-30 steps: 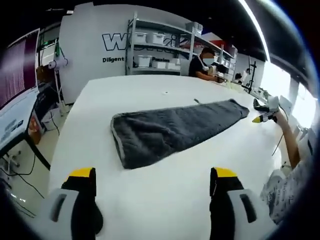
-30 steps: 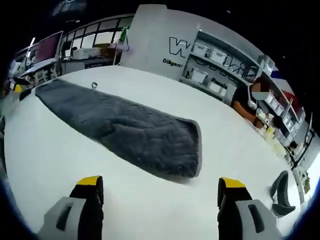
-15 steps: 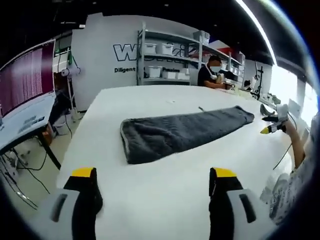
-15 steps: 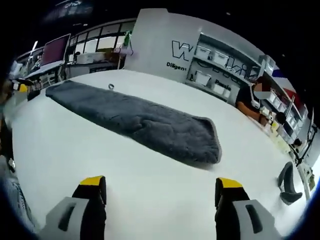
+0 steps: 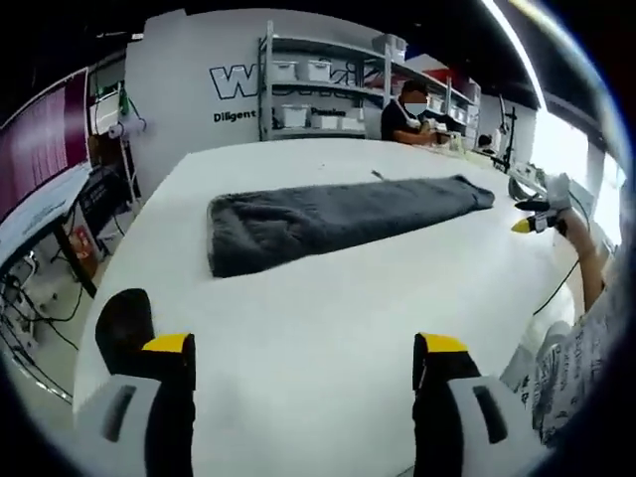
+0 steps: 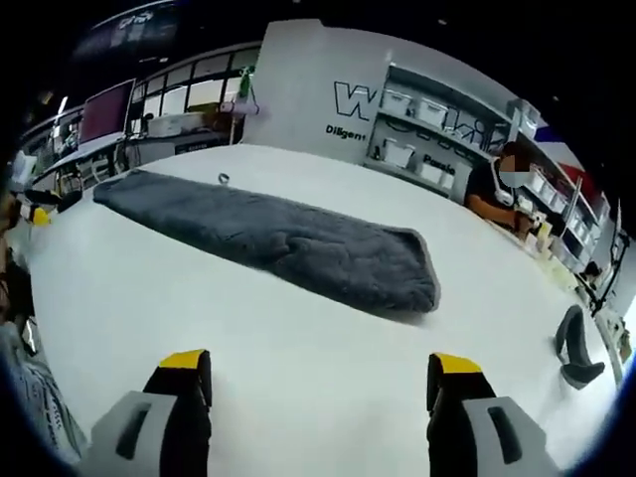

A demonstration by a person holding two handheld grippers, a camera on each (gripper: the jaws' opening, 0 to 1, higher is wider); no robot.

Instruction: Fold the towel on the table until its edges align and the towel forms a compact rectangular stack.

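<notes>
grey plush towel [image 5: 328, 221] lies long, mid-frame on white bench [image 5: 328, 328]; my left gripper [image 5: 298, 350] and right gripper [image 6: 318, 360] spread, empty; next i'd pinch end corners.

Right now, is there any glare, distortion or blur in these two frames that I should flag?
In the left gripper view, windows at the right edge are blown out and a bright ceiling strip streaks across the top; the white table bows from fisheye distortion. In the right gripper view, lighting is even, the gray towel shows sharp pile texture with a soft shadow at its near edge, and straight shelves curve.
</notes>
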